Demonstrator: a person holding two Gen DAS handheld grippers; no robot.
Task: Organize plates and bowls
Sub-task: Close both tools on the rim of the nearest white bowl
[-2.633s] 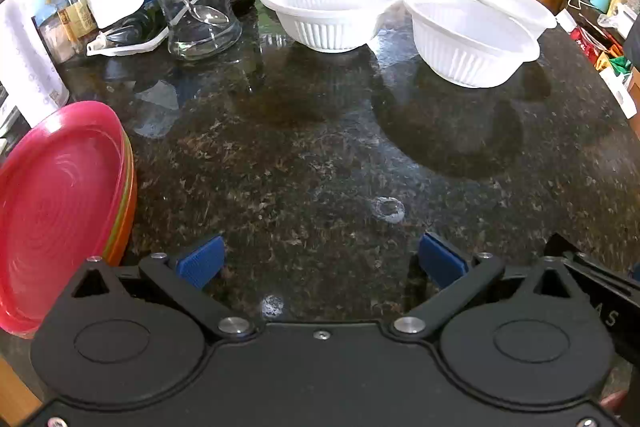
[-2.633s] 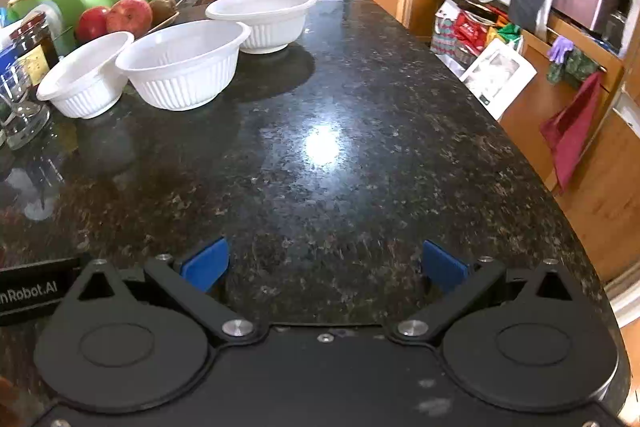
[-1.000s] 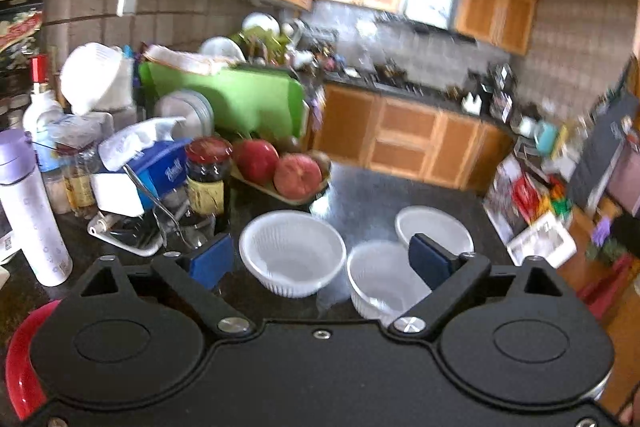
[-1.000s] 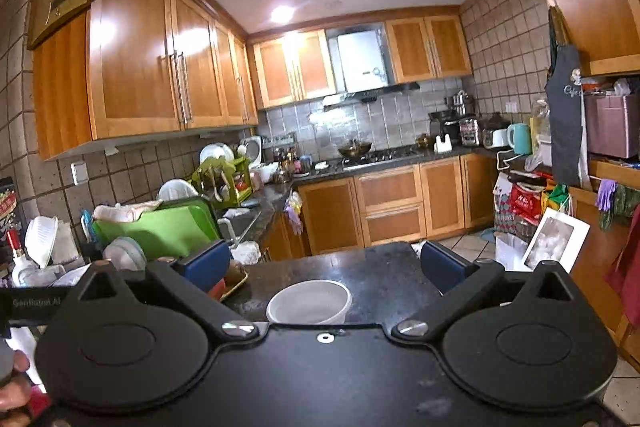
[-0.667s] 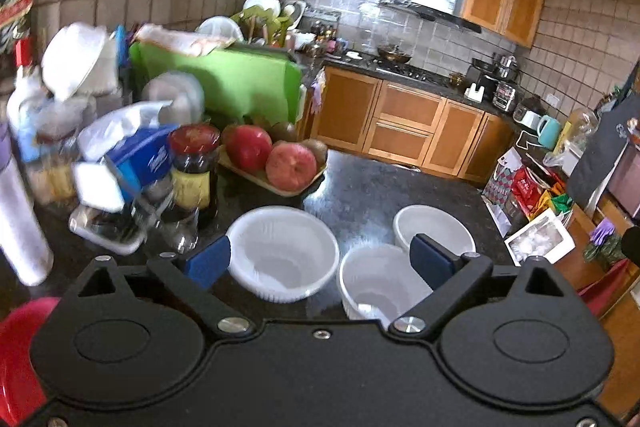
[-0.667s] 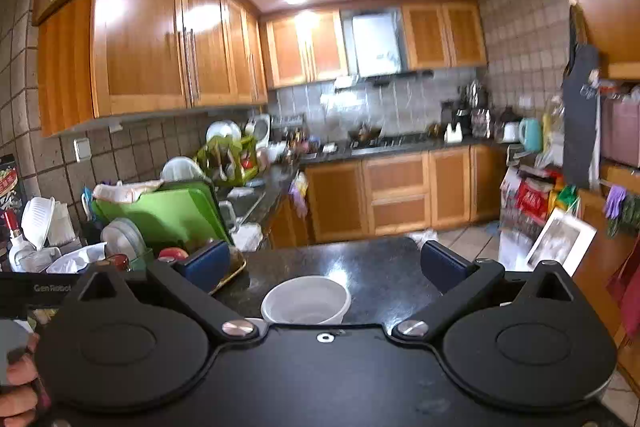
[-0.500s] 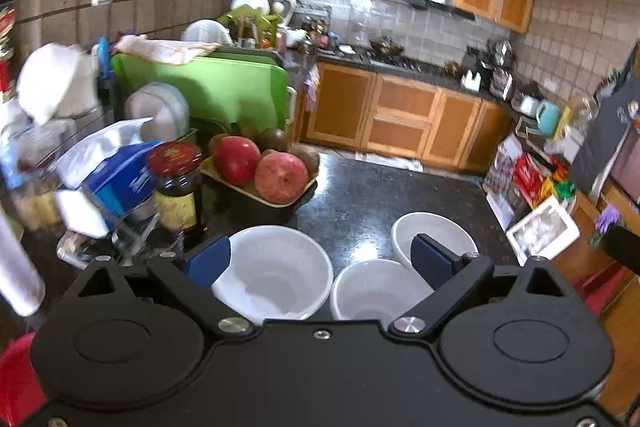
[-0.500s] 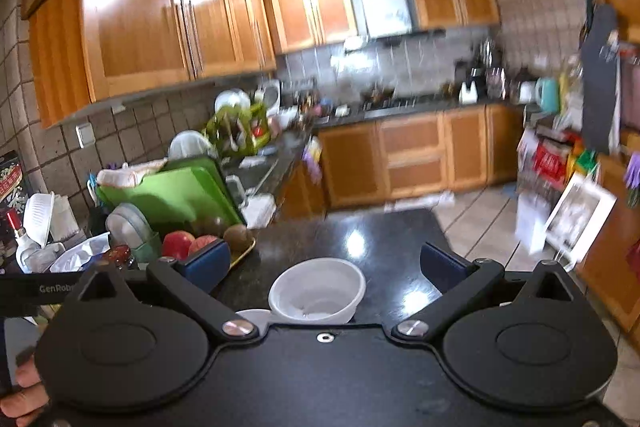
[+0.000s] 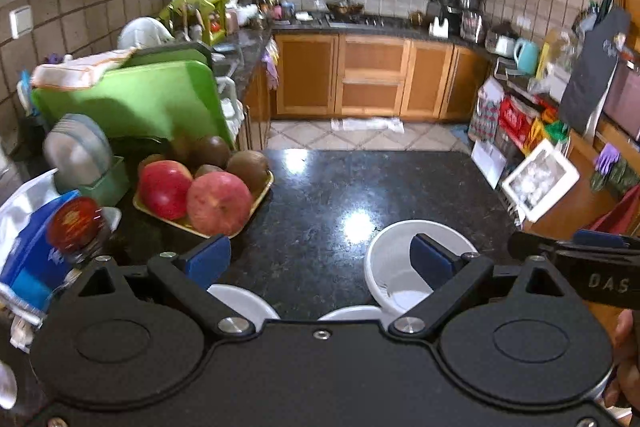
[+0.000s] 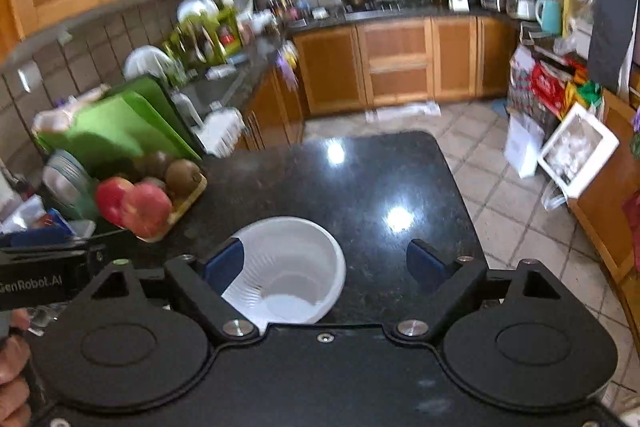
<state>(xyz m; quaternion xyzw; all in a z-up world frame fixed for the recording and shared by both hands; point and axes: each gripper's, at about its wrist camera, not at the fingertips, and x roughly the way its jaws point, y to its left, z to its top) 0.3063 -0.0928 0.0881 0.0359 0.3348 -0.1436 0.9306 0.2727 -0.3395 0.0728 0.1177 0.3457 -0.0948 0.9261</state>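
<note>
Bowl nearest the far table end: white ribbed plastic bowl (image 10: 292, 267), round, so no long axis; it stands upright on the black speckled granite table (image 10: 360, 187), mouth facing up, to the right of the fruit tray.
Other bowls: in the left wrist view two more white bowl rims (image 9: 244, 301) (image 9: 352, 313) peek out at the claw body's edge, nearer the camera than the fruit tray; mouths up, mostly hidden.
Right claw (image 10: 326, 263): blue pads set wide, jaws closing; the left pad sits over the white ribbed bowl's near-left rim, the right pad is over bare table, and no pad presses on anything that shows.
Left claw (image 9: 322, 259): pads wide apart, gripping nothing; its right pad overlaps the same bowl (image 9: 400, 267) in view, contact not clear.
Landmark: yellow tray of red apples and brown kiwis (image 9: 200, 195), on the table's left edge.
Behind the tray: green cutting boards (image 9: 136, 103), standing on edge.
</note>
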